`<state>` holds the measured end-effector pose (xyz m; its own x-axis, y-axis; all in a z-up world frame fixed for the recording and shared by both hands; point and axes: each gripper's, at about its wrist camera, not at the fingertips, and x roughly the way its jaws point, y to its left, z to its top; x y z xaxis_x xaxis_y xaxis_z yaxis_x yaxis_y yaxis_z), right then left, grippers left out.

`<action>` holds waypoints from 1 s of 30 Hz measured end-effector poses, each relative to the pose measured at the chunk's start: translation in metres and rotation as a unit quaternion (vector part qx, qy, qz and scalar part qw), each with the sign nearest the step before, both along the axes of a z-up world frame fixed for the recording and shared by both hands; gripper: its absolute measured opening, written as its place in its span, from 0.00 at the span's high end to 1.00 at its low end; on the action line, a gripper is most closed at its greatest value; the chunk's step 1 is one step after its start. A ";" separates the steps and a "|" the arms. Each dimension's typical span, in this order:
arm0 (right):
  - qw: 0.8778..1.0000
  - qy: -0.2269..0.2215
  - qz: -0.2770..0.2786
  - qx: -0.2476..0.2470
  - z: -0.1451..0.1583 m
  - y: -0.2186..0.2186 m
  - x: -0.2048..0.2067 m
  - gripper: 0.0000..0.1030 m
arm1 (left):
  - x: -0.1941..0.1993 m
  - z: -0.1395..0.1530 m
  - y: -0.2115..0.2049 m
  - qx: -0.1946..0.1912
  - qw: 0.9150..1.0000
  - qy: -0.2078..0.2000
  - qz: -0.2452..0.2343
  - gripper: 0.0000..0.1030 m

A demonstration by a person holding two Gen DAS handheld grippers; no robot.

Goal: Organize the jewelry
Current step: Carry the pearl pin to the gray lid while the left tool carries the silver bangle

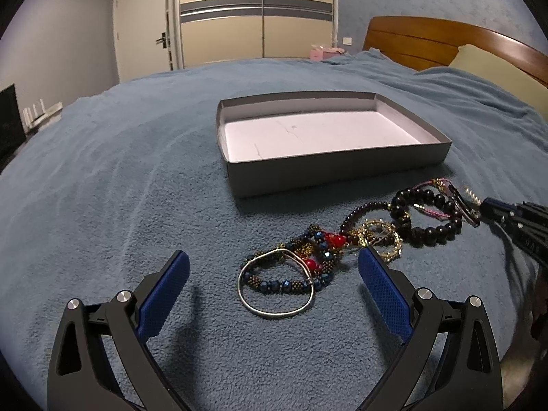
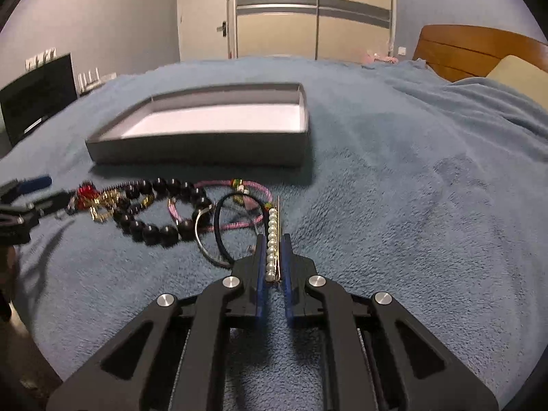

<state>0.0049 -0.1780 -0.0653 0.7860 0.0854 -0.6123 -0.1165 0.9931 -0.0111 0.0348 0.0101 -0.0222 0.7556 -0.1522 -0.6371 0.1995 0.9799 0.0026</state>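
one pearl hair clip [image 2: 272, 239] sits pinched between the right gripper [image 2: 273, 239] pads, pointing to twelve o'clock; the left gripper [image 1: 274, 267] gapes wide around a silver bangle [image 1: 276, 286].

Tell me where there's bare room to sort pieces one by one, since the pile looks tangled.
The grey box is empty inside. The blue blanket lies bare left of the box and of the left gripper. It is bare too right of the right gripper, shut on the pearl clip. The strip in front of the box is crowded with bracelets.
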 end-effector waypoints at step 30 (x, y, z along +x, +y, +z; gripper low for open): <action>0.999 -0.024 -0.012 0.021 0.009 -0.008 -0.005 0.92 | -0.004 -0.006 0.005 0.031 0.998 0.023 -0.046 0.51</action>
